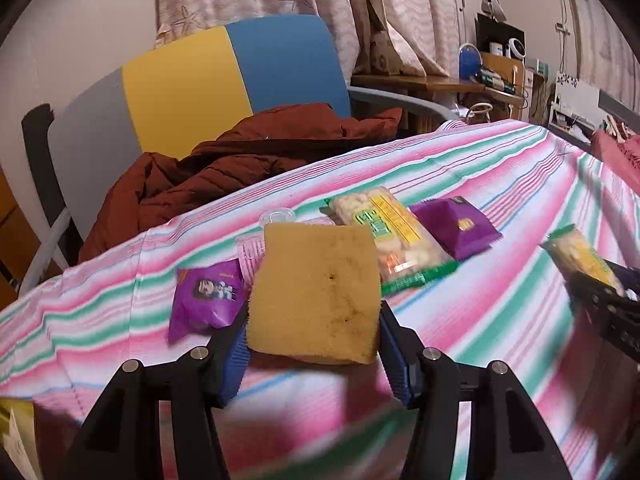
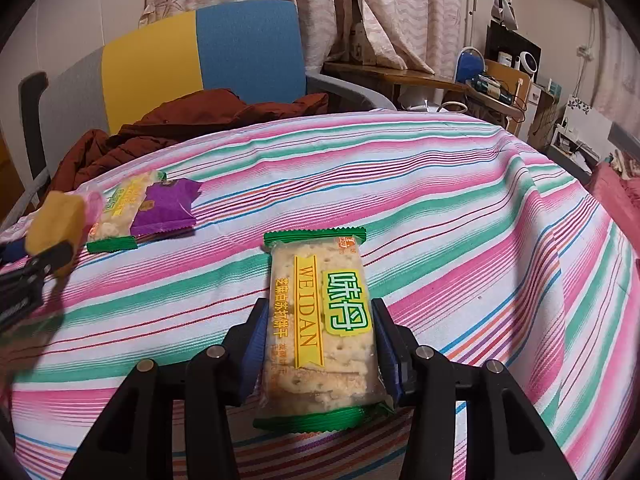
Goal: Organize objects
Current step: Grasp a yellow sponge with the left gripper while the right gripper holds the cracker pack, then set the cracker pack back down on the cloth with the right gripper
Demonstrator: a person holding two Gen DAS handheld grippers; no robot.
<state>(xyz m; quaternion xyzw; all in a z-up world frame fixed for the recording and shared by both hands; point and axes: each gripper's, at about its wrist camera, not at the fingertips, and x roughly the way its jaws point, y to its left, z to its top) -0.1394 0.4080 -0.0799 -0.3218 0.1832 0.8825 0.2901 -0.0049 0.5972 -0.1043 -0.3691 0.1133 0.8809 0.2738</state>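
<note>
Two held items: a yellow sponge [image 1: 314,292] and a cracker packet [image 2: 320,332], one in each hand-held gripper.
Sponge: sits between the blue pads of the left hand-held gripper [image 1: 314,334], both pads against its sides, lifted above the striped cloth.
Left hand-held gripper: pinching the sponge.
Cracker packet: green-edged, lengthwise between the pads of the right hand-held gripper [image 2: 320,340], its far end pointing away from the camera.
Right hand-held gripper: clamped on the packet's two long sides.
Beyond the left hand-held gripper: a second cracker packet [image 1: 390,240] and a purple pouch [image 1: 458,228] touching it on the right; another purple pouch [image 1: 206,300] just left of the sponge.
Surface: covered by a pink, green and white striped cloth [image 2: 460,200].
Behind the surface: a chair [image 1: 236,76] with a brown jacket [image 1: 224,168] on it.
</note>
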